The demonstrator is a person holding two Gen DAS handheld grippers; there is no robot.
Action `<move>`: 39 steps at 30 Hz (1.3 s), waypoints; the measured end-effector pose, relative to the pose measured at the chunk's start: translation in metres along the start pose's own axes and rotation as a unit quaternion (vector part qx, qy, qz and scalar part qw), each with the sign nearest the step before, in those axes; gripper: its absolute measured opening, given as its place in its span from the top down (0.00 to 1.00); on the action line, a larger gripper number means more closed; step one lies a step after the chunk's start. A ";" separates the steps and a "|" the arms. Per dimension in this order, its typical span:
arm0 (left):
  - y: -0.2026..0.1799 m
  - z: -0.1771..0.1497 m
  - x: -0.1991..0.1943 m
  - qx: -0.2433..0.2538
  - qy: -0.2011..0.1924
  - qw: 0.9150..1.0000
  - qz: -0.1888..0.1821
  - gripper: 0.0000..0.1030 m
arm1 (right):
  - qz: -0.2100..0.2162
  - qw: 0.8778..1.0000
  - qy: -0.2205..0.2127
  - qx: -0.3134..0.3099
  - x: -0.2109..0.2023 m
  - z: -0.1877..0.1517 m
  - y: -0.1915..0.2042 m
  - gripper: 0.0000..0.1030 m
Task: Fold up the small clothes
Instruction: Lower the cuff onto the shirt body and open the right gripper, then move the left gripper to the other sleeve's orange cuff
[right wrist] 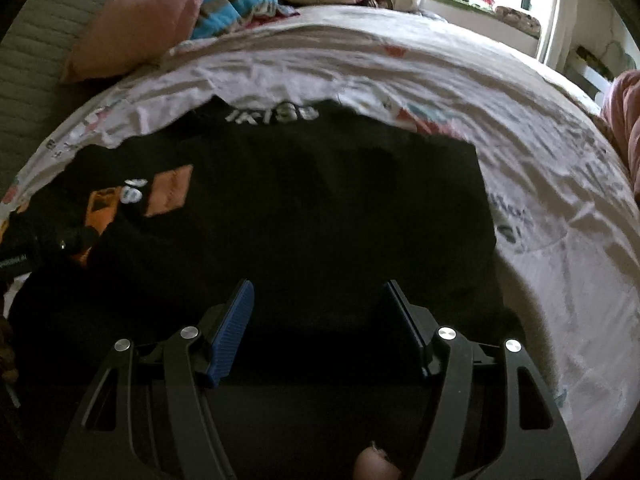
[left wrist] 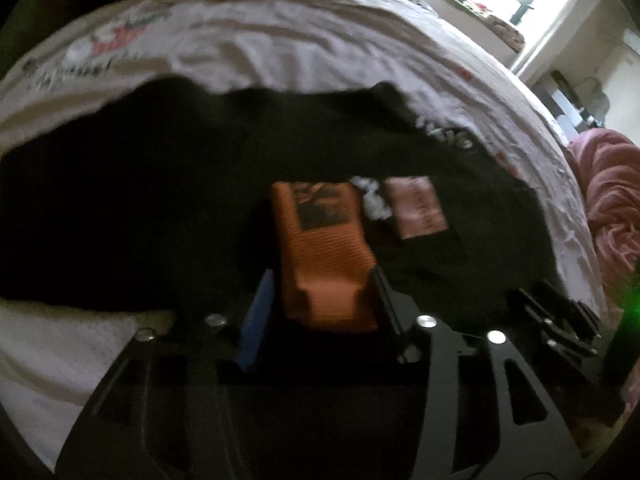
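Two risks are seen: the black garment between the right gripper's spread fingers may bunch; the left gripper's finger state cannot be told.

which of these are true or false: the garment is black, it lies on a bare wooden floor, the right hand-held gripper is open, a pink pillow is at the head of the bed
1. The garment is black: true.
2. It lies on a bare wooden floor: false; it is spread on a printed white bedsheet.
3. The right hand-held gripper is open: true; its fingers stand wide apart over the cloth.
4. A pink pillow is at the head of the bed: true.
5. The garment has no markings: false; it has white lettering and an orange patch.
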State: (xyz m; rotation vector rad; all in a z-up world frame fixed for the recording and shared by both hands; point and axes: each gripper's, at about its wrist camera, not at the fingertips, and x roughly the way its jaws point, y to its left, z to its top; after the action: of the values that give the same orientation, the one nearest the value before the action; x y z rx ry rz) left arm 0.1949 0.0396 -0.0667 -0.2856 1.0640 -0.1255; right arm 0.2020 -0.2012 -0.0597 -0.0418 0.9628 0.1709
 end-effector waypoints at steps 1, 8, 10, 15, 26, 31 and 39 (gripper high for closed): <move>0.000 -0.002 -0.001 0.004 -0.003 1.000 0.000 0.60 | 0.002 1.000 0.000 0.005 0.000 -0.001 -0.001 0.37; 0.001 -0.005 -0.028 0.006 -0.031 1.000 -0.004 0.42 | 0.004 0.999 -0.032 -0.003 -0.025 -0.002 0.004 0.24; 0.000 -0.005 -0.036 0.009 -0.043 0.999 0.004 0.35 | 0.006 0.999 -0.042 -0.002 -0.033 -0.002 0.006 0.20; 0.002 -0.006 -0.055 0.012 -0.066 0.998 0.015 0.23 | 0.018 0.998 -0.067 -0.003 -0.055 0.002 0.018 0.08; 0.021 -0.008 -0.095 0.011 -0.121 0.990 0.074 0.09 | 0.039 0.994 -0.101 -0.031 -0.079 0.010 0.055 0.05; 0.034 -0.008 -0.112 0.000 -0.144 0.986 0.088 0.09 | 0.054 0.991 -0.118 -0.041 -0.090 0.016 0.075 0.04; 0.053 -0.010 -0.131 -0.003 -0.172 0.977 0.126 0.09 | 0.078 0.985 -0.139 -0.062 -0.101 0.026 0.110 0.04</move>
State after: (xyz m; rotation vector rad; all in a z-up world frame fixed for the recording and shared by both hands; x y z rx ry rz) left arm 0.1208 0.1199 0.0238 -0.1679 0.7475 0.1514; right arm 0.1491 -0.1027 0.0421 -0.0548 0.6753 0.3724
